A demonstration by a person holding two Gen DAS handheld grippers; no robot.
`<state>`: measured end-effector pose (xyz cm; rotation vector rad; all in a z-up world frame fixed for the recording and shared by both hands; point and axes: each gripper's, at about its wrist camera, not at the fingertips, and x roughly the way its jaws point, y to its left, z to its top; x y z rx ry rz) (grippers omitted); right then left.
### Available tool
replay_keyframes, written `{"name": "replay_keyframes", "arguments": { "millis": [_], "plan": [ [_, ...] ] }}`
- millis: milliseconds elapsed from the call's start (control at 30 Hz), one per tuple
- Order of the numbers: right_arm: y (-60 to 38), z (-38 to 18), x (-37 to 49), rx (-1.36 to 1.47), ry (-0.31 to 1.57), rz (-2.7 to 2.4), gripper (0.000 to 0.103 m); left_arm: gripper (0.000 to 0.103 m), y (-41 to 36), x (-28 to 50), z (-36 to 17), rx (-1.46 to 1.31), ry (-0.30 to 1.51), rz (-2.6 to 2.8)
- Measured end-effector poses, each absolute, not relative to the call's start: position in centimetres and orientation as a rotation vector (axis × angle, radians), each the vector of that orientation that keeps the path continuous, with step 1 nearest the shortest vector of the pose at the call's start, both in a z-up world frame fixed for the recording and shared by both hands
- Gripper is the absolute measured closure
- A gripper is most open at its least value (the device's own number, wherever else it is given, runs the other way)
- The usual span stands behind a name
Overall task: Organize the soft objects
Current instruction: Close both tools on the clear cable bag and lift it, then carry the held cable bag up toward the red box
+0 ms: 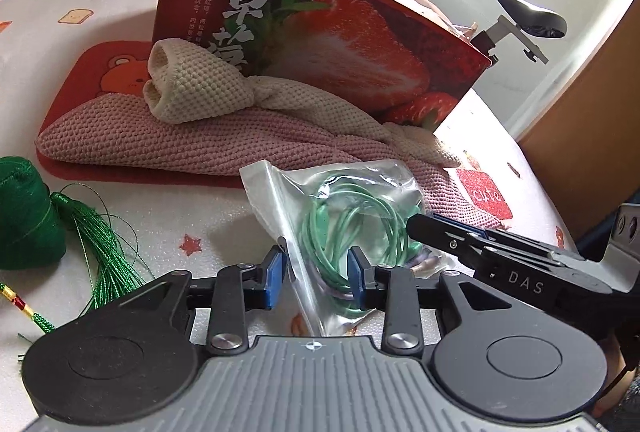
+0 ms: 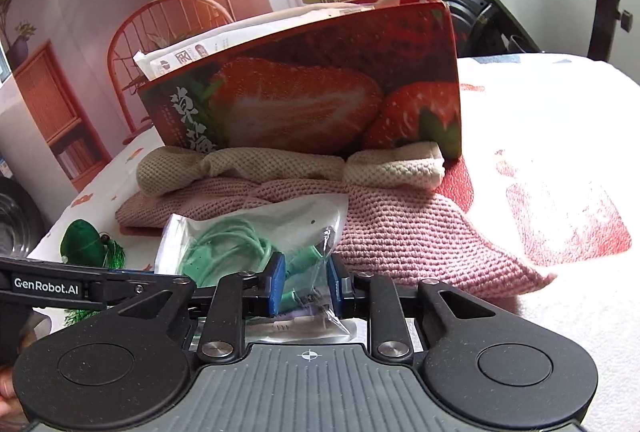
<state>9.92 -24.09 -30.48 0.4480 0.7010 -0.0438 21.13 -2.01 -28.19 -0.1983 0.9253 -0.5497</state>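
A clear plastic bag (image 1: 340, 216) holding a coiled green cable stands upright on the tablecloth, just in front of a folded pink knitted cloth (image 1: 160, 143). A knotted cream knitted piece (image 1: 200, 87) lies on top of the pink cloth. My left gripper (image 1: 316, 278) straddles the bag's lower part; its jaws stand a little apart, with a slim gap at the left pad. My right gripper (image 2: 306, 282) is shut on the bag (image 2: 256, 228), its blue pads pinching the crumpled corner with the green plug. From the left wrist, the right gripper (image 1: 418, 226) reaches in at the bag's right side.
A red strawberry-print box (image 1: 340, 43) stuffed with papers stands right behind the cloths. A green tasselled ornament (image 1: 24, 224) lies at the left. A red bear mat (image 1: 100, 71) sits under the pink cloth. An exercise-bike saddle (image 1: 532, 17) is beyond the table.
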Motion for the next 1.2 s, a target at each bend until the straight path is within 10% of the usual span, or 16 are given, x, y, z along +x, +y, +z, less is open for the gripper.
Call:
{"name": "replay_keyframes", "arguments": {
  "millis": [1200],
  "plan": [
    [-24.3, -29.8, 9.4, 0.573, 0.683, 0.007, 0.07, 0.075, -4.5, 21.4, -26.0, -0.042, 0.878, -0.583]
  ]
}}
